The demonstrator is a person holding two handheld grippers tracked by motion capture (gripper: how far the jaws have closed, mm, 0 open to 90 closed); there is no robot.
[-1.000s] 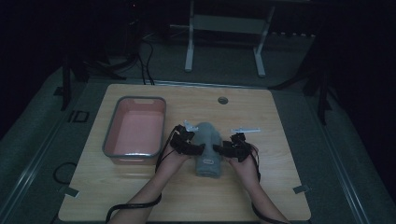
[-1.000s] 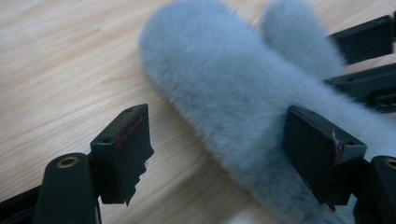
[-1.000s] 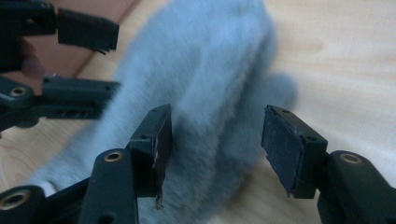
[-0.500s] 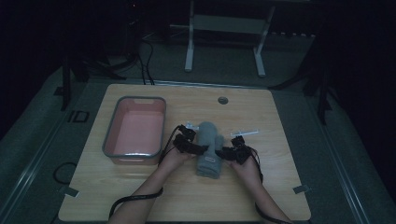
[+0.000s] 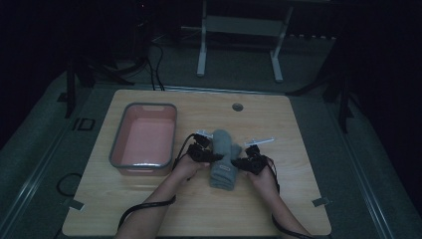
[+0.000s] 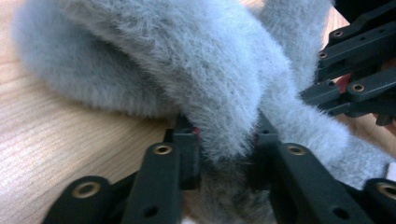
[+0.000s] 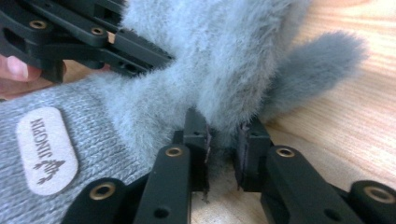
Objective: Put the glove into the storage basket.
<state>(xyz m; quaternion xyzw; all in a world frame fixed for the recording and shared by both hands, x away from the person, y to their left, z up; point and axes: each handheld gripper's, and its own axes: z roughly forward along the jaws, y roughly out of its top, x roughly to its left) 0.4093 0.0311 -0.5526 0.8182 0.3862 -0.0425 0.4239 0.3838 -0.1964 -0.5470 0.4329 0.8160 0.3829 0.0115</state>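
Note:
A grey fuzzy mitten (image 5: 225, 158) lies on the wooden table (image 5: 298, 199), with its knitted cuff toward the person. My left gripper (image 5: 210, 155) is shut on a fold of the fuzzy fabric (image 6: 224, 140) at the mitten's left side. On the right side, my right gripper (image 5: 243, 162) is shut on another fold (image 7: 223, 126). The right gripper view shows the cuff's pale label (image 7: 46, 149), the mitten's thumb (image 7: 322, 65) resting on the wood, and the left gripper (image 7: 93, 37) beyond. The right gripper's black jaws (image 6: 355, 88) appear at the upper right of the left gripper view.
A pink tub with a grey rim (image 5: 173, 134) stands to the left of the mitten, close to my left hand. A round cable hole (image 5: 237, 107) sits near the table's far edge. A metal stand (image 5: 239, 25) is on the floor beyond.
Both grippers stay on the mitten's sides and have edged slightly toward each other, bunching the fabric between them.

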